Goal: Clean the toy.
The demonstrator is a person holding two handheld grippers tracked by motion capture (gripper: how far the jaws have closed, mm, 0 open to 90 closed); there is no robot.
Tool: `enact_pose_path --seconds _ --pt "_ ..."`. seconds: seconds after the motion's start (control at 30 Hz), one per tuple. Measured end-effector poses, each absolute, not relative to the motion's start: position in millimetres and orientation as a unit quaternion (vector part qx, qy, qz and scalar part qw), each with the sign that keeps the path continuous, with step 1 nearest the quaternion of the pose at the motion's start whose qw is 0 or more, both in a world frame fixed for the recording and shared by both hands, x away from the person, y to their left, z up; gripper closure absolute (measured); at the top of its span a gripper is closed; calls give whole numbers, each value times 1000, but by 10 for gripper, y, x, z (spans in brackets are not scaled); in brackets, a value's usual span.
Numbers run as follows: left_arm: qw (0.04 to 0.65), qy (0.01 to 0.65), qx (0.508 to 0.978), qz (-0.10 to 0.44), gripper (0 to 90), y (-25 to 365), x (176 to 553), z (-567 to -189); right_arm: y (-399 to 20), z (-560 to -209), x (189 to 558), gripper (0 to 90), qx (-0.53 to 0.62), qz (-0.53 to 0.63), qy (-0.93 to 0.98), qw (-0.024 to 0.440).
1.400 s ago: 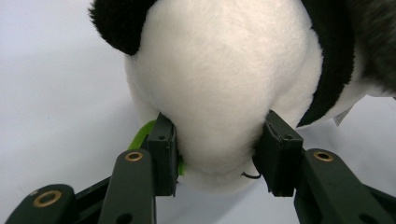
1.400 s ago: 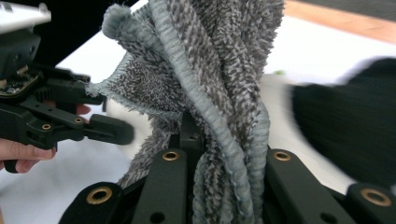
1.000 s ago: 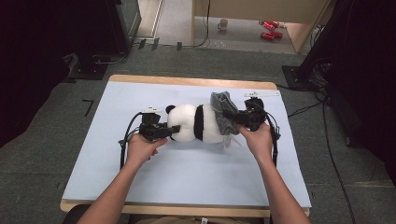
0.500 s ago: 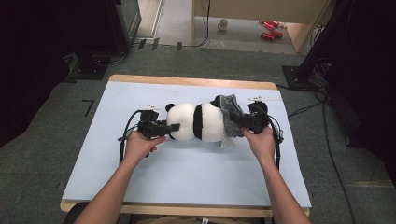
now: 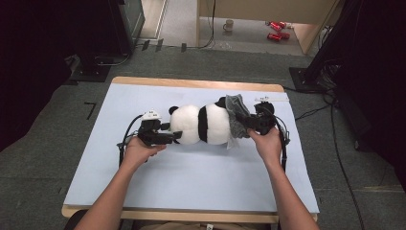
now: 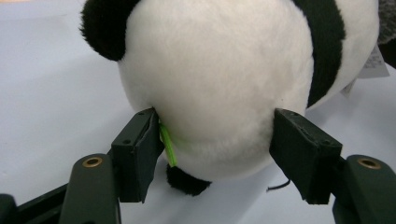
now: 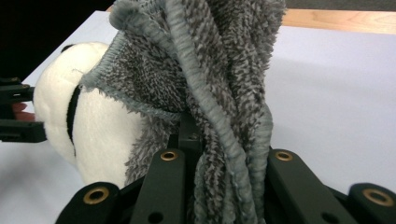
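We see first the wide table covered with a pale blue sheet [image 5: 191, 177], and on the middle of it lies on its side the soft plush panda toy, white with black bands and ears [image 5: 203, 124]. Its head end points to our left gripper [image 5: 165, 138] and its rear end to our right gripper [image 5: 253, 123]. A grey fluffy knitted cloth [image 5: 235, 117] sits over the rear end of the panda, like a small garment that is being pulled on. We judge that the dressing is only begun: the cloth covers just the last part of the body, and most of the white belly and the black band are still bare, so the pulling toward the head remains. The right gripper is clamped tight on the bunched cloth [image 7: 219, 116], which stands up between its jaws. The left gripper has just been opening its jaws; in the left gripper view they stand on both sides of the panda's white head [image 6: 219, 84], at most lightly touching the fur, so we take it as released. This view also shows a small green thread [image 6: 166, 144] at one jaw, too small to see from above.
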State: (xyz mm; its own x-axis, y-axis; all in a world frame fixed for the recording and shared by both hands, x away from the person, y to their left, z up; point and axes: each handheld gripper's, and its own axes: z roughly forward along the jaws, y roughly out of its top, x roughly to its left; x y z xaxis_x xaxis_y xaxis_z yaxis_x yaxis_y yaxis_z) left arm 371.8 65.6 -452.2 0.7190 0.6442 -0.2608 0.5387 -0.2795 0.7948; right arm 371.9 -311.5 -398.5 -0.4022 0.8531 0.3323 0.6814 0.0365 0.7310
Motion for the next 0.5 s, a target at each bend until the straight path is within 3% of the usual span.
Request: enact_pose_path --seconds 0.27,0.5 --pt "477 369 796 55 331 665 3736 -4600 -3108 -4003 3766 763 542 441 708 99" --pt "495 379 781 32 247 594 3815 -4721 -3121 -4033 3803 761 548 441 704 101"
